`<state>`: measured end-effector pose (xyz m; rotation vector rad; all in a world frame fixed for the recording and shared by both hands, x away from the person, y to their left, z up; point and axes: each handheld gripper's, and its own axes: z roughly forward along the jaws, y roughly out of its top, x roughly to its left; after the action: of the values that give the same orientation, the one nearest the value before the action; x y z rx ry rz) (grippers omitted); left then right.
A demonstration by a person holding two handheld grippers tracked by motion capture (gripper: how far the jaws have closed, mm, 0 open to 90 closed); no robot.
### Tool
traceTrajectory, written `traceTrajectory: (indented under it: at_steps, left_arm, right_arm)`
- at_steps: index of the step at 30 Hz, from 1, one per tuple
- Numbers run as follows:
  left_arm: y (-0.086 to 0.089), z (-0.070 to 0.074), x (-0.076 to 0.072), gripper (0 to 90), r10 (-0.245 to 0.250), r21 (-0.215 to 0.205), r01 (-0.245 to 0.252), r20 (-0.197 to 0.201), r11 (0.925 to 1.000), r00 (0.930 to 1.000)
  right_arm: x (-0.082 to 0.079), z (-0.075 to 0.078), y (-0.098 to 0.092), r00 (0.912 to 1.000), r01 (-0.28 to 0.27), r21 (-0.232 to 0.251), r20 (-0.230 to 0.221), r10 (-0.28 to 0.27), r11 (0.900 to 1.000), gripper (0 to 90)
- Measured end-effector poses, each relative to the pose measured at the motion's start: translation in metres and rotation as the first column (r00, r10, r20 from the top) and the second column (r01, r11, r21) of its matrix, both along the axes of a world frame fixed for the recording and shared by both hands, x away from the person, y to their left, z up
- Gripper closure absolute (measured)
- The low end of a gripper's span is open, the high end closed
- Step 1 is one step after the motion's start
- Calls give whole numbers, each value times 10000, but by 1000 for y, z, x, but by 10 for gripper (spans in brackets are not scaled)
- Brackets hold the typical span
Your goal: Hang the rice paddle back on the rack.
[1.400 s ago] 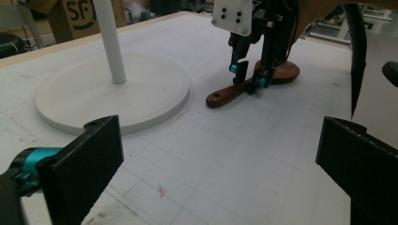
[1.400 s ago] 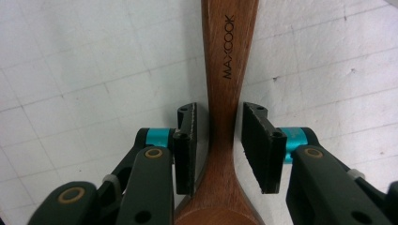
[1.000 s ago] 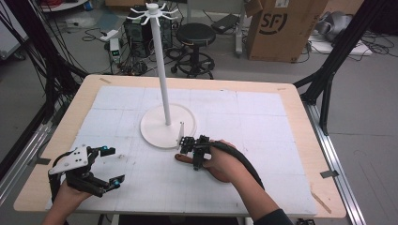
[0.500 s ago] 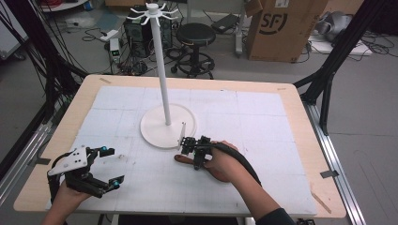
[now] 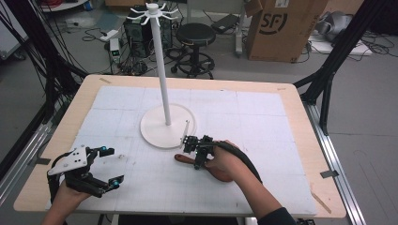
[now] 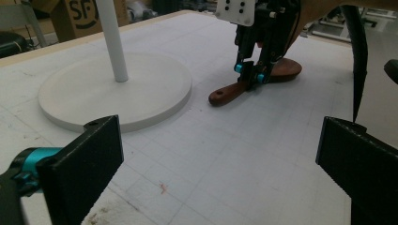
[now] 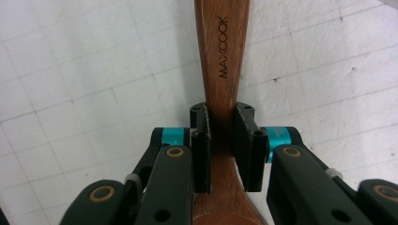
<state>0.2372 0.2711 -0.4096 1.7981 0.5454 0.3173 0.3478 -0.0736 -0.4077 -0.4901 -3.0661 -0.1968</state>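
A dark wooden spoon [image 5: 180, 158] lies flat on the white mat, just in front of the stand's base. In the right gripper view its handle [image 7: 223, 56], marked MAXCOOK, runs up between the jaws. My right gripper [image 5: 198, 161] points down over the spoon, shut on its neck, and both pads press the wood [image 7: 221, 115]. The left gripper view shows this grip from the side [image 6: 248, 75], with the spoon [image 6: 225, 93] resting on the mat. My left gripper [image 5: 112, 165] sits at the table's near left corner, open, with nothing between its jaws [image 6: 216, 154].
A white stand with a round base [image 5: 159, 129] and a tall pole [image 5: 162, 70] topped by hooks rises mid-table. In the left gripper view its base [image 6: 94, 89] lies ahead to the left. Beyond the table's far edge stand a stool [image 5: 195, 35] and a cardboard box [image 5: 281, 28].
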Motion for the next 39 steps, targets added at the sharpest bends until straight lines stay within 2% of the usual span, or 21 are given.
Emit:
traceTrajectory:
  at_steps: [9,15,18,26,27,29,30,31,34,35,38,39]
  left_arm:
    - [0,0,0,17,4,-34,-4,-14,10000,10000]
    - [-1,0,0,17,-48,-43,48,-18,10000,10000]
    - [-2,1,0,17,-67,-34,67,-2,10000,10000]
    - [-1,0,-1,17,-22,-57,22,-25,10000,10000]
    - [-1,0,-1,17,6,-67,-6,-7,10000,10000]
    - [-1,0,-1,17,8,-65,-8,-8,10000,10000]
    - [-1,0,-1,17,1,-69,-2,-33,10000,10000]
    - [-1,0,-1,17,-8,-66,7,-41,10000,10000]
    - [-1,1,-1,17,-10,-45,10,-16,10000,10000]
    - [-1,1,-1,17,-8,-51,8,-16,10000,10000]
    - [-2,1,-1,17,-18,-57,18,-12,10000,10000]
    - [-2,1,-1,17,-21,-68,21,-18,10000,10000]
  right_arm:
    - [3,6,-23,9992,376,1209,-178,-357,9920,782]
    - [-1,13,-33,9997,248,1793,21,-255,9835,781]
    - [-2,15,-38,9996,285,2154,-9,-290,9761,781]
    - [-4,23,-57,9975,686,3219,-40,-711,9443,781]
    - [-5,26,-62,9969,742,3509,-19,-785,9335,781]
    - [-5,28,-65,9963,804,3581,-17,-855,9302,781]
    - [-5,31,-70,9959,858,3869,-67,-902,9181,781]
    - [-5,31,-70,9959,858,3869,-67,-902,9181,781]
    - [-4,35,-77,9949,934,4205,-54,-1005,9025,782]
    - [-4,37,-81,9942,1009,4376,-104,-1072,8935,782]
    - [-3,39,-84,9938,1005,4495,-27,-1111,8876,782]
    - [-3,40,-86,9929,1073,4572,-37,-1188,8829,782]
